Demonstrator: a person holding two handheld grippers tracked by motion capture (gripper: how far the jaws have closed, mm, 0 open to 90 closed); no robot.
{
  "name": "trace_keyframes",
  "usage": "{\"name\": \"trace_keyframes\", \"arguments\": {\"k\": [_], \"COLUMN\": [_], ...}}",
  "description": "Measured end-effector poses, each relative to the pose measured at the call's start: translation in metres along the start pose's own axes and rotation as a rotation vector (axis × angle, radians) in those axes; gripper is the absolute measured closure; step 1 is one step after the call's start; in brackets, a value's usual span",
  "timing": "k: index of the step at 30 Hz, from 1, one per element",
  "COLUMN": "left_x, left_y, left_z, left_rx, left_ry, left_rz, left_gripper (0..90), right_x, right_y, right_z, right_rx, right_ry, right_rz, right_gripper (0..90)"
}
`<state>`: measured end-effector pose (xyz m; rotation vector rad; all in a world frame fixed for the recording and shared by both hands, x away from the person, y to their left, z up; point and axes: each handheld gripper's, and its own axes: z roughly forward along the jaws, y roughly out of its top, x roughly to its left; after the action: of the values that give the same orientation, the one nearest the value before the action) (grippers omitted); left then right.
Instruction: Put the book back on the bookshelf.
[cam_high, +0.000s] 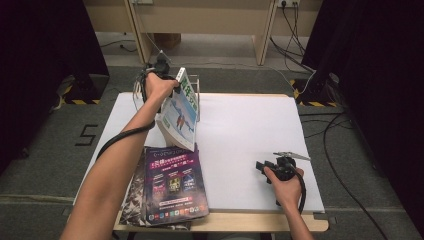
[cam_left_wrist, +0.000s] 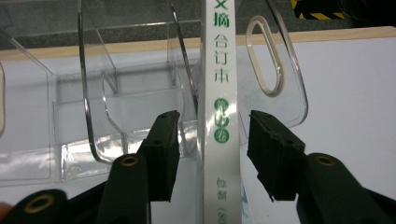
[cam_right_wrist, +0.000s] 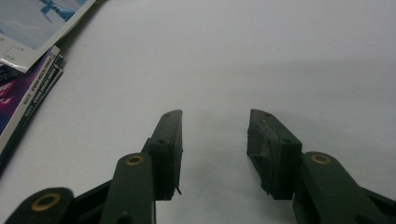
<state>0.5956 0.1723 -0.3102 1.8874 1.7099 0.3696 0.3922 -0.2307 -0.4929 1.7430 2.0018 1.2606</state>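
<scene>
left gripper (cam_left_wrist: 212, 128) straddles the white spine of a book (cam_left_wrist: 220, 116), jaws apart either side, book upright at a clear rack (cam_left_wrist: 140, 93); right gripper (cam_right_wrist: 215, 126) rests over the table (cam_right_wrist: 280, 56), jaws apart, empty

1. The white spine of the book (cam_left_wrist: 221, 116) has green Chinese signs running down it. From the top they read 文摘合订本. The left gripper view shows them.
2. Lower on that spine sit three round green dots with signs inside. They are too small to read.
3. Near the bottom of the spine are more grey signs, too blurred to read.
4. The cover of the same book (cam_high: 181, 111) has big green signs along its top edge. I cannot read them.
5. The purple magazine (cam_high: 174, 185) at the table's near left corner has small writing, too tiny to read.
6. The floor left of the table has a black mark (cam_high: 86, 135) like the number 5.
</scene>
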Motion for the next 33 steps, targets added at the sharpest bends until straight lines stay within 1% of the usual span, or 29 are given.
{"name": "trace_keyframes", "arguments": {"k": [2, 3, 7, 9, 10, 11, 12, 14, 16, 17, 18, 20, 22, 23, 25, 26, 28, 30, 31, 33], "left_x": [-0.003, -0.006, -0.009, -0.009, -0.009, -0.009, -0.009, -0.009, -0.009, -0.008, -0.008, -0.007, -0.006, -0.006, -0.006, -0.006, -0.007, -0.007, -0.007, -0.006], "left_y": [0.003, 0.005, 0.008, 0.009, 0.009, 0.008, 0.008, 0.007, 0.007, 0.007, 0.006, 0.006, 0.005, 0.005, 0.005, 0.005, 0.006, 0.006, 0.007, 0.008], "left_z": [0.002, 0.003, 0.007, 0.010, 0.012, 0.012, 0.013, 0.013, 0.013, 0.014, 0.014, 0.015, 0.017, 0.017, 0.019, 0.020, 0.021, 0.024, 0.025, 0.027], "left_rx": [-0.010, -0.014, -0.010, -0.001, 0.006, 0.018, 0.027, 0.041, 0.064, 0.074, 0.075, 0.079, 0.099, 0.105, 0.105, 0.108, 0.117, 0.127, 0.132, 0.136], "left_ry": [0.015, 0.031, 0.036, 0.040, 0.038, 0.033, 0.037, 0.035, 0.029, 0.027, 0.029, 0.035, 0.036, 0.033, 0.037, 0.039, 0.038, 0.044, 0.047, 0.051], "left_rz": [0.008, 0.028, 0.040, 0.042, 0.039, 0.035, 0.035, 0.045, 0.052, 0.049, 0.046, 0.042, 0.048, 0.042, 0.042, 0.044, 0.044, 0.044, 0.043, 0.043], "left_gripper": [50.4, 46.4, 44.1, 43.9, 44.5, 47.0, 48.1, 51.0, 52.5, 53.2, 54.6, 55.3, 56.4, 57.1, 58.0, 58.7, 58.8, 59.1, 59.4, 59.6], "right_x": [0.000, 0.000, 0.000, -0.001, -0.001, -0.001, 0.000, 0.000, -0.001, -0.001, 0.000, 0.000, 0.000, 0.000, 0.000, -0.001, -0.001, -0.001, -0.001, -0.001], "right_y": [0.000, 0.000, 0.000, 0.000, 0.000, 0.000, 0.000, 0.000, 0.000, 0.000, 0.000, 0.000, 0.000, 0.000, 0.000, 0.000, 0.000, 0.000, 0.000, 0.000], "right_z": [0.000, 0.000, 0.000, 0.000, 0.000, 0.000, 0.000, 0.000, 0.000, 0.000, 0.000, 0.000, 0.000, 0.000, 0.000, 0.000, 0.000, 0.000, -0.001, 0.000], "right_rx": [-0.001, -0.002, -0.001, -0.003, -0.003, -0.002, -0.002, 0.001, 0.002, 0.002, 0.002, 0.000, -0.001, -0.003, 0.002, 0.002, 0.002, 0.001, 0.004, 0.000], "right_ry": [0.001, 0.001, 0.005, 0.008, 0.008, 0.008, 0.007, 0.009, 0.008, 0.007, 0.008, 0.007, 0.007, 0.009, 0.010, 0.011, 0.013, 0.012, 0.015, 0.015], "right_rz": [-0.001, 0.000, 0.006, 0.008, 0.008, 0.008, 0.010, 0.018, 0.012, 0.012, 0.019, 0.017, 0.010, 0.012, 0.020, 0.014, 0.015, 0.011, 0.020, 0.015], "right_gripper": [55.6, 55.5, 55.3, 55.3, 55.3, 55.1, 55.1, 55.0, 54.9, 54.9, 54.8, 54.8, 54.7, 54.7, 54.6, 54.6, 54.6, 54.6, 54.6, 54.6]}}
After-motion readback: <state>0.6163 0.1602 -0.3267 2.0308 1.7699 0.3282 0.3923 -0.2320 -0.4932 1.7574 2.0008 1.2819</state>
